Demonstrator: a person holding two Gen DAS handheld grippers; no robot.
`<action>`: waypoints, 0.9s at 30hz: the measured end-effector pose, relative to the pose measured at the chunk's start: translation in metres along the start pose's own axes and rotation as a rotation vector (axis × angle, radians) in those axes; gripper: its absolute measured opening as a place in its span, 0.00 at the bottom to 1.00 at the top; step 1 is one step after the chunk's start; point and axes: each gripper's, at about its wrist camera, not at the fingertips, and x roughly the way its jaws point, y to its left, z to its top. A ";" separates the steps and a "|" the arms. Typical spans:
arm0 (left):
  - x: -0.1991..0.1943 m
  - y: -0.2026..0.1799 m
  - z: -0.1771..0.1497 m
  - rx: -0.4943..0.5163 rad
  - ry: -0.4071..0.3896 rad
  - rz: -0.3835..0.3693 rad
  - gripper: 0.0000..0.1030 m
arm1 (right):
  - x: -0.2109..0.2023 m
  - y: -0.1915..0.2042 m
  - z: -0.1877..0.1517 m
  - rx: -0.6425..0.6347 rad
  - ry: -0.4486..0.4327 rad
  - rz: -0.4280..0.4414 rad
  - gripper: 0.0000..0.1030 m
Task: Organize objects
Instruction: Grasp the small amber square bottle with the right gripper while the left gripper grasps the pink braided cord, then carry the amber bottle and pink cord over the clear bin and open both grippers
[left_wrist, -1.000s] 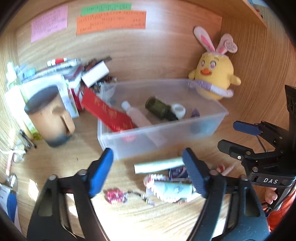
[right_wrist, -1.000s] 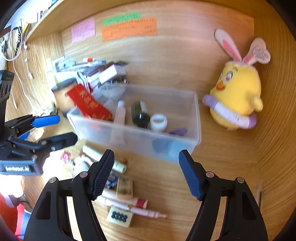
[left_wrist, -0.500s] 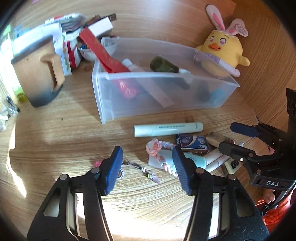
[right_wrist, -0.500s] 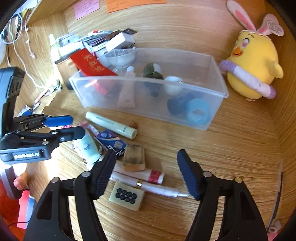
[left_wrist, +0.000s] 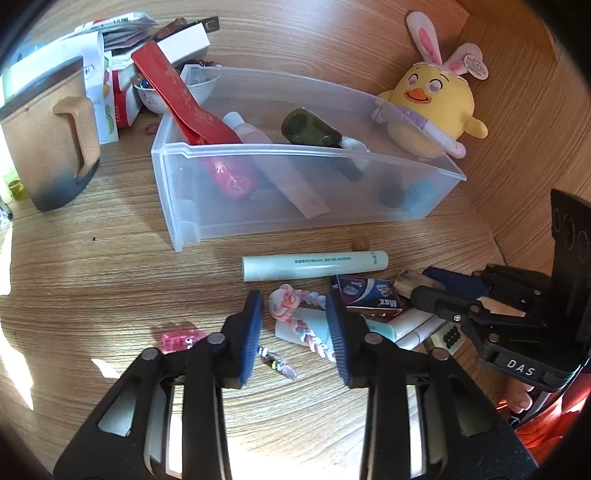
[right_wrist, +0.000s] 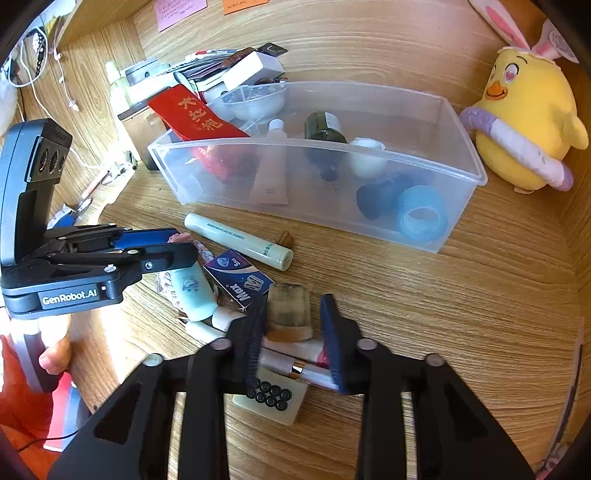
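A tan mug (left_wrist: 51, 136) is standing at the far left of the wooden table (left_wrist: 92, 266), with a stack of boxes and papers (left_wrist: 122, 44) behind it. To its right a clear plastic bin (left_wrist: 295, 184) is sitting near the back wall, holding a red envelope (left_wrist: 184, 99) that is leaning over its left rim, a pale tube (right_wrist: 271, 166), a dark green bottle (left_wrist: 306, 129), a small white jar (right_wrist: 365, 155) and a blue ring (right_wrist: 421, 214). A yellow chick plush (left_wrist: 432, 107) with rabbit ears is sitting just beside the bin's right end.

In front of the bin the loose things are lying in a cluster: a mint-green tube (left_wrist: 314, 264), a small brown nut (left_wrist: 360, 243), a blue "Max" box (left_wrist: 365, 293), a pink clip (left_wrist: 181, 338) off to the left, and a pink braided doll charm (left_wrist: 295, 314) lying on a light-blue tube (right_wrist: 194, 293).

The left gripper (left_wrist: 295, 332) is pointing down at the doll charm, its jaws closing with the charm and the tube between them; the pads are not visibly pressing yet.

Further right, the right gripper (right_wrist: 293, 336) is closing its jaws around a translucent brownish block (right_wrist: 290, 312), which is lying across a white-and-red tube (right_wrist: 295, 349) and a slim pen-like stick (right_wrist: 299, 369). Whether the pads are touching the block I cannot tell. A cream tile with black dots (right_wrist: 271, 400) is lying just below.
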 end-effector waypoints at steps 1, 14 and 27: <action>0.001 0.000 0.000 -0.001 0.000 -0.002 0.27 | 0.000 0.000 0.000 0.006 -0.003 0.003 0.21; -0.021 -0.011 0.000 0.031 -0.092 0.065 0.16 | -0.022 -0.003 0.000 0.030 -0.087 -0.022 0.21; -0.053 -0.033 0.009 0.075 -0.186 0.065 0.16 | -0.045 -0.008 0.014 0.064 -0.167 -0.009 0.21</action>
